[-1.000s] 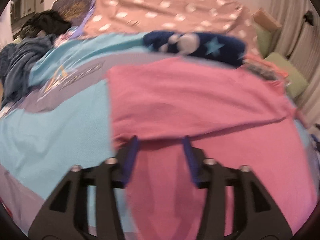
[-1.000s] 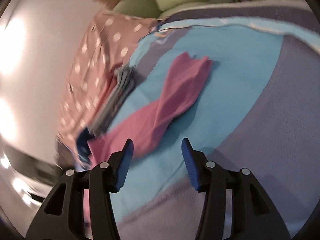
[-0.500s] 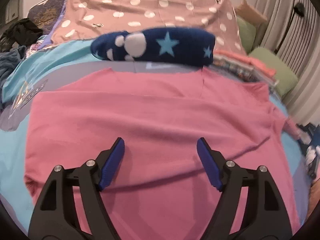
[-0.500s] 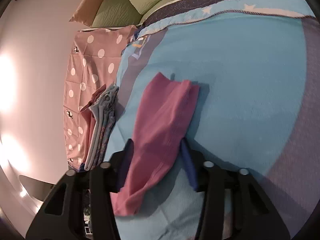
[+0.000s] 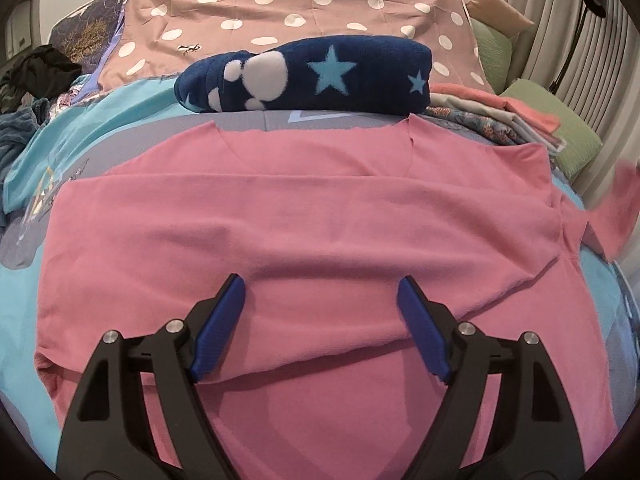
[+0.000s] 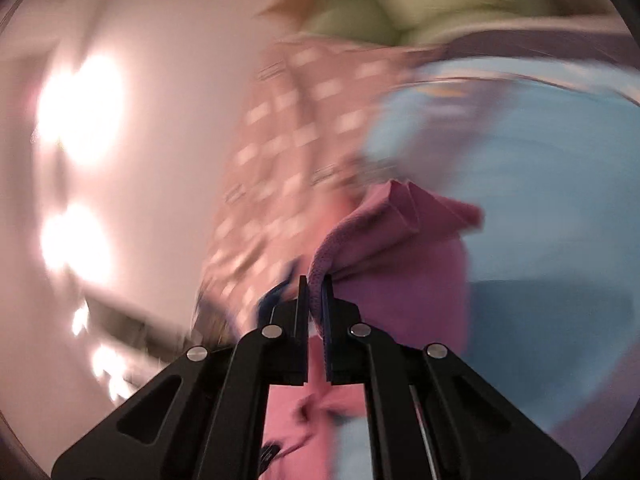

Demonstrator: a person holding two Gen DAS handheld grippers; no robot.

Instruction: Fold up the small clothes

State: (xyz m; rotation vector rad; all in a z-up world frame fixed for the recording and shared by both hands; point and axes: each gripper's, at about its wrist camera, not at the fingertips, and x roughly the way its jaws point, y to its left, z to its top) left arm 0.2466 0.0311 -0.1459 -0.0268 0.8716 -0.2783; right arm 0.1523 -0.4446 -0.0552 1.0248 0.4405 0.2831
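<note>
A pink shirt (image 5: pixel 304 216) lies spread across the bed, its lower part doubled over in a fold. My left gripper (image 5: pixel 320 316) hovers over that fold, open, with nothing pinched between its blue pads. At the far right of the left wrist view the shirt's sleeve (image 5: pixel 616 208) is lifted and blurred. In the right wrist view my right gripper (image 6: pixel 315 280) is shut on that pink sleeve (image 6: pixel 392 248), which bunches up above the pads and hangs off the bed. That view is blurred by motion.
A folded navy fleece with stars (image 5: pixel 312 76) lies just beyond the shirt. A pile of folded clothes (image 5: pixel 500 116) sits at the right, with green cushions (image 5: pixel 560 132) behind. A dotted pink cover (image 5: pixel 280 4) and a turquoise-and-grey duvet (image 5: pixel 16 280) lie underneath.
The left gripper slid right over the shirt and opened wider, then held still. The right gripper closed on the sleeve and lifted it off the bed.
</note>
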